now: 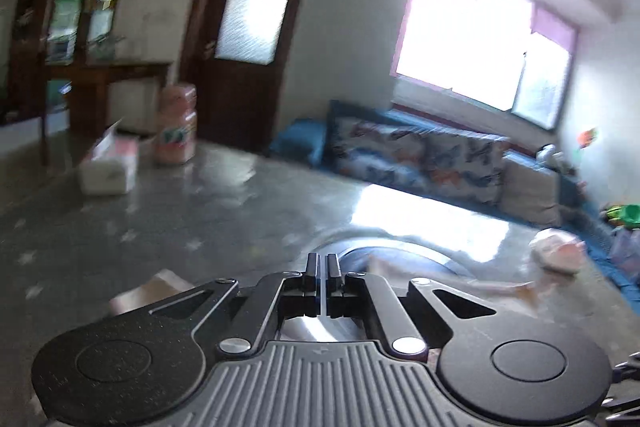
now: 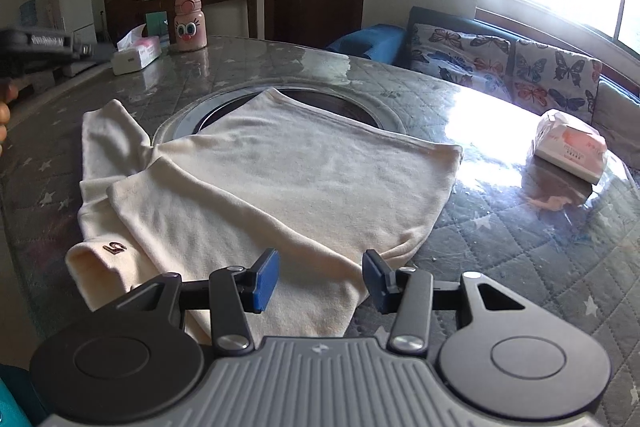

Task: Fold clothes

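Free room and obstacles on the round quilted table point(image 2: 500, 227). The cream garment point(image 2: 280, 179) lies flat over the centre, partly covering the round inset point(image 2: 360, 107). Open tabletop surrounds it on the near right and along the far edge. Obstacles: a wrapped tissue pack point(image 2: 570, 147) at the right edge; a tissue box point(image 2: 134, 53) and pink cartoon bottle point(image 2: 189, 23) side by side at the far left.

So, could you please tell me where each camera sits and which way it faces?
Left wrist: on the shut left tool, raised, facing across the table toward door and sofa.
Right wrist: on the open right tool, angled down at the cream shirt; left tool and fingers at the left edge.
Shared: pink bottle, tissue box.
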